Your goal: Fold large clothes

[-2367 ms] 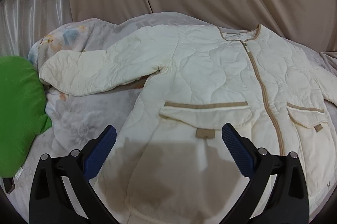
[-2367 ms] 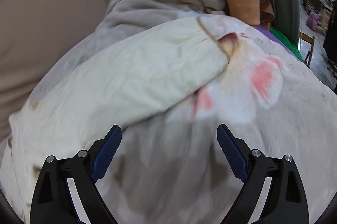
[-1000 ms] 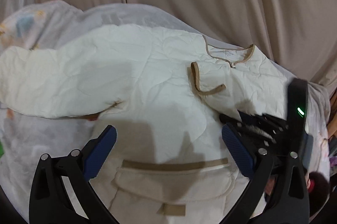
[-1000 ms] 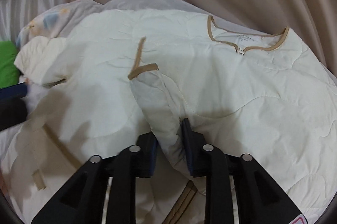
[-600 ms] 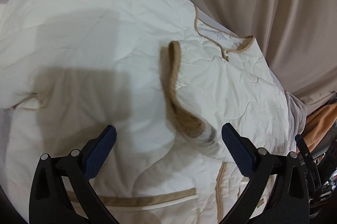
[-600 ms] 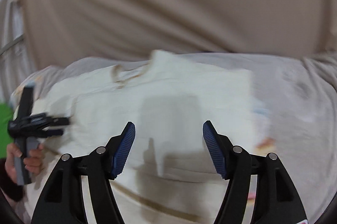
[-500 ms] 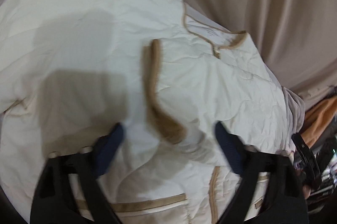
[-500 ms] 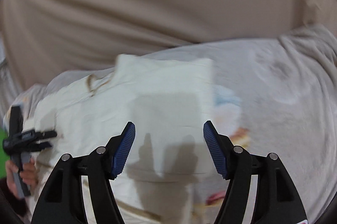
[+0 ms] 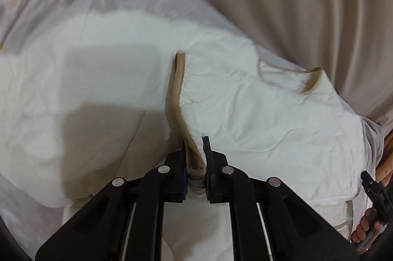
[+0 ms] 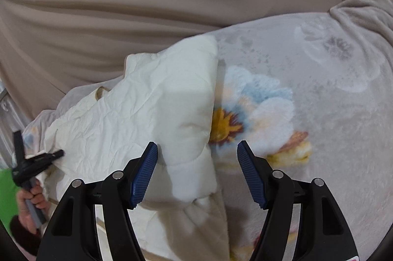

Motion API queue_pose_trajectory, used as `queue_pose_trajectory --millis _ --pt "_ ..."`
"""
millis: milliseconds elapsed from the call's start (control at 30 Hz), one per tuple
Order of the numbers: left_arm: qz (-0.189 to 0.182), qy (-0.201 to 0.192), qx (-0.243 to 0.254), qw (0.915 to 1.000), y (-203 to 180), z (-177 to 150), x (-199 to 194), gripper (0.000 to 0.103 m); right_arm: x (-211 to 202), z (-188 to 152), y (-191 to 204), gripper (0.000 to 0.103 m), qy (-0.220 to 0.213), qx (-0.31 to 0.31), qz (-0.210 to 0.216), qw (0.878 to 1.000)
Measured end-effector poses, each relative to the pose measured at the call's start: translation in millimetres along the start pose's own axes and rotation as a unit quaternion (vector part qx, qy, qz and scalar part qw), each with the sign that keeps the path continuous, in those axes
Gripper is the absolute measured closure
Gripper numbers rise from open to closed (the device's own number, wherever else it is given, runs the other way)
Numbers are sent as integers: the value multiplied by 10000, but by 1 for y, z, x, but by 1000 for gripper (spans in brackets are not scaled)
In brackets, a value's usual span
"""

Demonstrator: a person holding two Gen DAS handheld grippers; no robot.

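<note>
A cream quilted jacket (image 9: pixel 98 101) lies spread on the bed, with one sleeve folded across its front. My left gripper (image 9: pixel 195 162) is shut on that sleeve's tan-trimmed cuff (image 9: pixel 175 94), and the trim runs up from between the pads. The tan neckline (image 9: pixel 310 84) shows further right. In the right wrist view my right gripper (image 10: pixel 197 170) stands open over the jacket's (image 10: pixel 147 118) folded right-hand edge. The fabric lies below the blue pads (image 10: pixel 145 170) and they do not press on it. My left gripper (image 10: pixel 56 154) shows small at the far left, held by a hand (image 10: pixel 32 197).
A grey floral blanket (image 10: pixel 319 101) covers the bed to the right of the jacket. Beige curtain (image 10: pixel 147 3) hangs close behind the bed. A green cloth (image 10: pixel 7 189) shows at the left edge. A hand (image 9: pixel 363 232) is at the left wrist view's right edge.
My left gripper moved in over the folded sleeve and closed on its cuff. My right gripper let go of the sleeve, opened and swung to the jacket's right edge.
</note>
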State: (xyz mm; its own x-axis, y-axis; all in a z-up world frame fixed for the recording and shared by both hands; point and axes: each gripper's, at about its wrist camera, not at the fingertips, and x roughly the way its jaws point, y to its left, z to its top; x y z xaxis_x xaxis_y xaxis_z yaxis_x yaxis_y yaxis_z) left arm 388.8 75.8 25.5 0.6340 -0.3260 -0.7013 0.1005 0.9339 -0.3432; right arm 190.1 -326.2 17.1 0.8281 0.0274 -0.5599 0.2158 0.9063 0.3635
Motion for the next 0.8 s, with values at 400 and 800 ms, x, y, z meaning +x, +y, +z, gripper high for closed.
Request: queue_pose_trajectory --millis 400,800 --pt "-63 -137 178 9997 2 -5 11 94 11 -41 48 39 421 -1826 -1232 9745" --pt "-3 -30 711 9975 -17 -19 15 93 32 -24 -10 97 518 -483 -1296 9890"
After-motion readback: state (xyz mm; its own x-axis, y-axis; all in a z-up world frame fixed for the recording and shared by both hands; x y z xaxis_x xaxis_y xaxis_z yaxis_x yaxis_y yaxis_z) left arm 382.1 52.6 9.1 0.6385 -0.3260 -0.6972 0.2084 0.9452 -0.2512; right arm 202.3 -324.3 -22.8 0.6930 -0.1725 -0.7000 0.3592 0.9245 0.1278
